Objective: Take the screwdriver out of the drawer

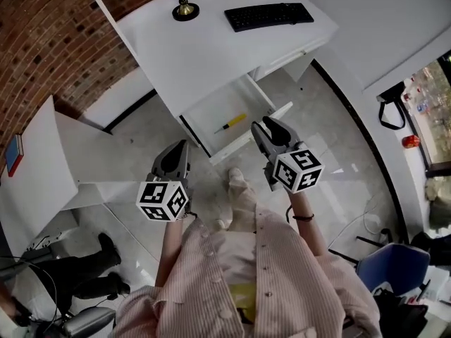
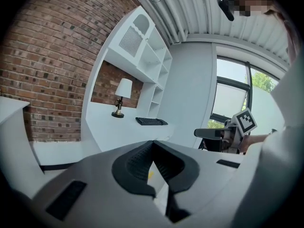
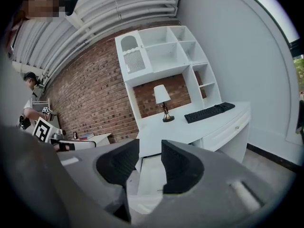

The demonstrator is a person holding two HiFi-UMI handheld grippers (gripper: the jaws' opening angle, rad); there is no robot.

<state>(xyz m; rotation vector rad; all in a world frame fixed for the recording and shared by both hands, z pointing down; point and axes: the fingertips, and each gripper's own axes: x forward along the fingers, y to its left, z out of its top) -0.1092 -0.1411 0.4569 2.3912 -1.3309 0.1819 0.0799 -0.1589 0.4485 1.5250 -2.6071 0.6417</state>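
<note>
Left claw (image 2: 153, 144) is showing its pads (image 2: 135, 164) pressing together at the tips in its own view, clenched on nothing, with only a narrow wedge of white opening below the contact point. On the head feed I am seeing it (image 1: 177, 151) hanging over the pale floor (image 1: 148, 129), left of the open drawer (image 1: 204, 111) and apart from it. Right claw (image 3: 150, 147) is holding its jaws apart, released, with nothing sitting between them; through the gap I am looking at the drawer's white bottom. On the head feed that claw (image 1: 270, 124) is hovering over the drawer's front right corner. Screwdriver (image 1: 231, 123) is lying flat inside the drawer, its yellow handle pointing toward the right claw and its thin shaft running off to the left — close to the claw's tips, not touching them. I am seeing the drawer standing pulled out from under the white desk (image 1: 190, 55), where a black keyboard (image 1: 269, 15) and a lamp (image 1: 185, 7) are sitting. Brick wall (image 1: 49, 41) is running behind the desk. Both forearms are reaching forward out of a striped shirt (image 1: 261, 280) — one claw on each hand, marker cubes facing up at the head camera.
</note>
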